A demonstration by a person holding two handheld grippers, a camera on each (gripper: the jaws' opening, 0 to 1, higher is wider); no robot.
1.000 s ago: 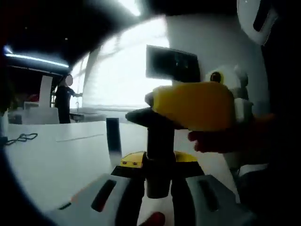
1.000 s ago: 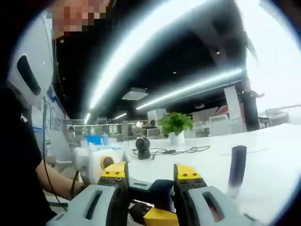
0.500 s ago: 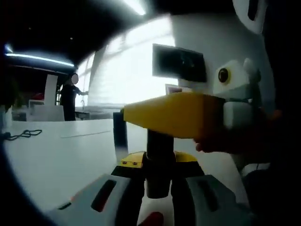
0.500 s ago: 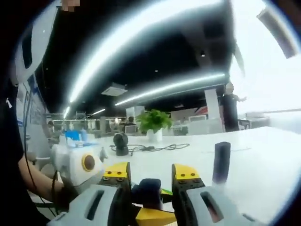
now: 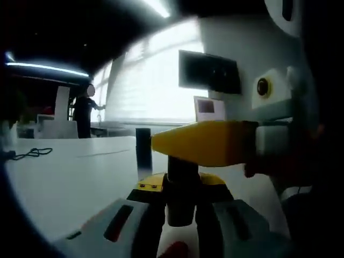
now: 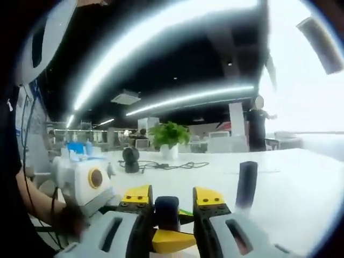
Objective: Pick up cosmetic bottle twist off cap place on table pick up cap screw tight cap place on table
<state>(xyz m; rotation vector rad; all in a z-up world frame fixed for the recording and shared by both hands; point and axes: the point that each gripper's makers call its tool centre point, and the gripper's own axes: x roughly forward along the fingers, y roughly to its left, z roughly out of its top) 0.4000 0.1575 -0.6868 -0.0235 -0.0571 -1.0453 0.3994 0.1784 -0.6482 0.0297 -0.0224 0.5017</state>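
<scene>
Dark bottle (image 5: 181, 191) pinched upright in left claw (image 5: 181, 215); right claw (image 6: 167, 215) pinches its cap (image 6: 167, 210); twisting underway, placing on counter (image 5: 59, 177) remains.

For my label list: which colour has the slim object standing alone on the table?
Black; the slim object shows best in the right gripper view.

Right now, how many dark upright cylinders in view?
2. One, the bottle, stands clamped in the jaws of the left gripper, its cap between the jaws of the right gripper. One dark cylinder stands free on the table. More may be hidden.
</scene>
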